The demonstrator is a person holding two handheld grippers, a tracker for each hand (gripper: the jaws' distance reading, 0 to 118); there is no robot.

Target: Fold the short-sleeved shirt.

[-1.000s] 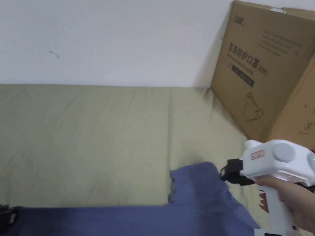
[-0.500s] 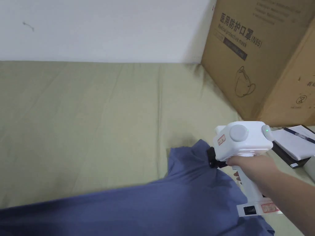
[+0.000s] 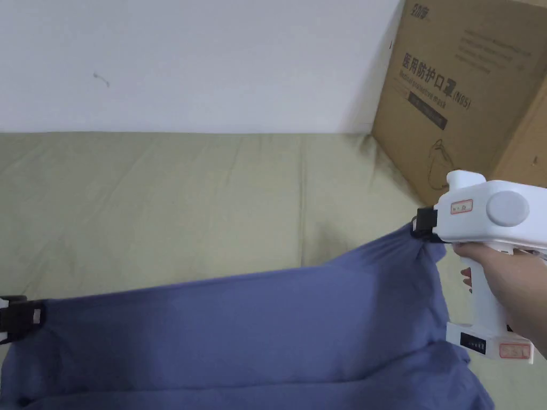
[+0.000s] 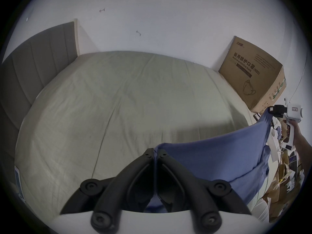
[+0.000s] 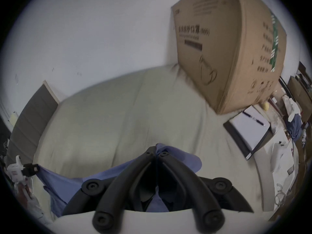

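A blue short-sleeved shirt (image 3: 256, 325) hangs stretched in the air above the bed, held by its top edge. My right gripper (image 3: 417, 229) is shut on the shirt's right corner, near the cardboard box. At the left edge of the head view my left gripper (image 3: 16, 318) is shut on the shirt's left corner. In the left gripper view the jaws of the left gripper (image 4: 155, 154) pinch blue cloth (image 4: 219, 155), and the right gripper (image 4: 271, 110) holds the far end. In the right gripper view the right gripper (image 5: 157, 152) clamps the shirt (image 5: 184, 161); the left gripper (image 5: 34, 168) holds the other end.
A bed with a pale green sheet (image 3: 160, 213) lies below, against a white wall. A large cardboard box (image 3: 470, 96) stands at the bed's right end. A notebook with a pen (image 5: 249, 128) lies beside the box. A grey headboard (image 4: 33, 65) is at the left.
The shirt has been lifted off the bed and pulled taut between both grippers. My right gripper rose and moved right with its corner; the left gripper came up at the left edge.
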